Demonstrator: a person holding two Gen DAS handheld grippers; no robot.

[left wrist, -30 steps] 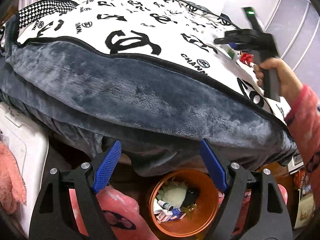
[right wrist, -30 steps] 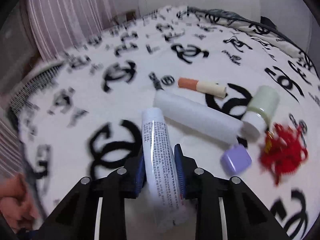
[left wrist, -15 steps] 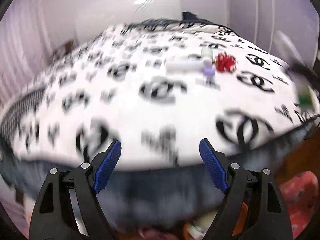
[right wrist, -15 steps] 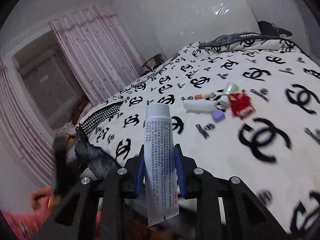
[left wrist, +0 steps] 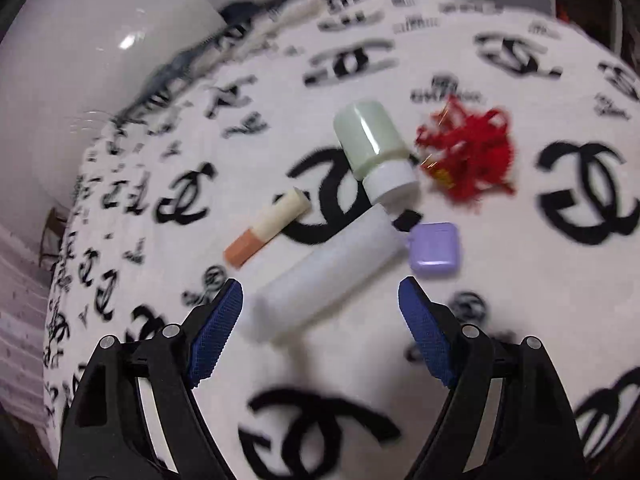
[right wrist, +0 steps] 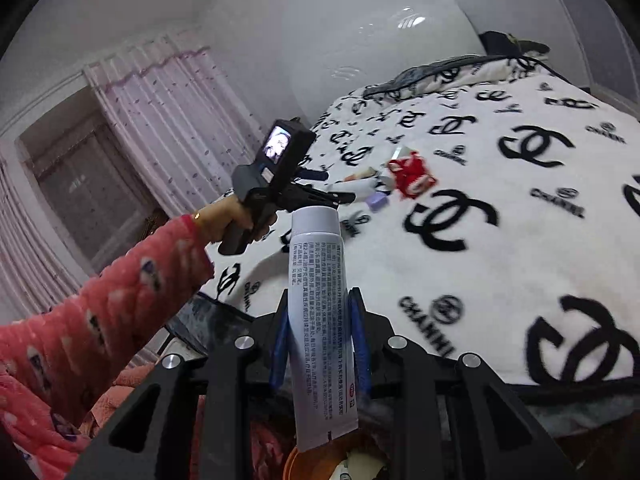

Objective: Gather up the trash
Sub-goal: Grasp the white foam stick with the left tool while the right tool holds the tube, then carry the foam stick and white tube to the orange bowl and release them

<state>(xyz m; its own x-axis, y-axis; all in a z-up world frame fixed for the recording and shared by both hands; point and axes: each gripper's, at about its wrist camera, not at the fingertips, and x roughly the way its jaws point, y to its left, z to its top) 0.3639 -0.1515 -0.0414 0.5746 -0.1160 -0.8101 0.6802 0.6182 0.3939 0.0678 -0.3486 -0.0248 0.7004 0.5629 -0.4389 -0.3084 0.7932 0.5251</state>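
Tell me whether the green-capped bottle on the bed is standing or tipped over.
Tipped over. The green-capped bottle lies on its side on the blanket, its white body toward the camera.

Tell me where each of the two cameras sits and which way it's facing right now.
Left wrist: rides the open left tongs, looking down at the blanket: white tube, green-capped bottle, purple case, red scraps. Only its own blue pads show.
Right wrist: rides the right tongs, shut on a printed tube, looking across the bed from its edge; the left hand and pink sleeve show.
Shared: the blanket, red scraps and purple case.
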